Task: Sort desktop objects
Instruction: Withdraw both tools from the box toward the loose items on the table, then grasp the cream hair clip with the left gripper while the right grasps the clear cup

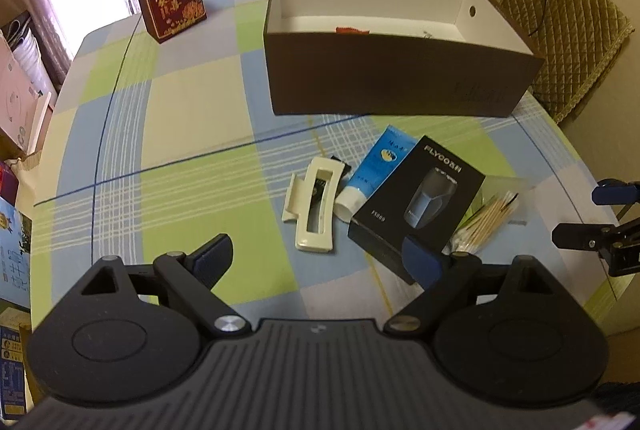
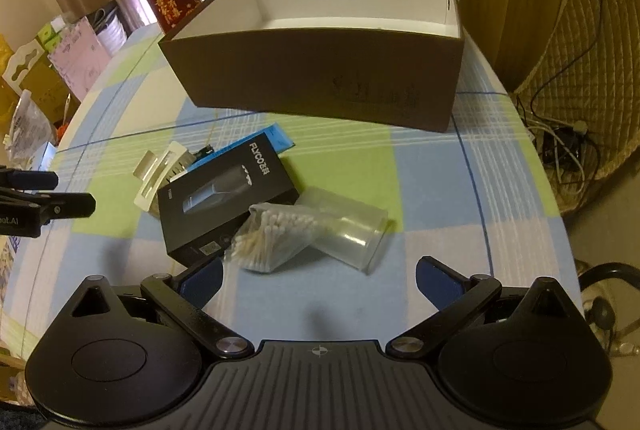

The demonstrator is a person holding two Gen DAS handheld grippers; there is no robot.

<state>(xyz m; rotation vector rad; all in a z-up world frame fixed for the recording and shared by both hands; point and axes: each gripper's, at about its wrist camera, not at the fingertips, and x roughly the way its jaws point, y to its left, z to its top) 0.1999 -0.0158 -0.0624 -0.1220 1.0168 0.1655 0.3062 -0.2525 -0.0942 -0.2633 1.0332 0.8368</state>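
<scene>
Currently, landmark: brown box [image 1: 400,85], open-topped, on the checked tabletop [image 1: 180,101].
Clutter: all just in front of the brown box, in one touching heap.
Hair clip [image 1: 314,205]: cream, flat, leftmost in the heap; long axis runs toward the box, slightly tilted.
Blue tube [image 1: 370,169]: cap end away from the box, tail partly under the black carton [image 1: 420,205].
Swab container [image 2: 316,236]: clear, on its side, right of the carton; long axis crosswise to the box front.
Left gripper [image 1: 320,262]: fingers released, spread wide, empty, above the clip and carton.
Right gripper [image 2: 320,278]: fingers released, empty, near the swab container.
Risk: round container may roll or spill swabs if nudged; overlapping items may drag together; both grippers crowd one heap.
</scene>
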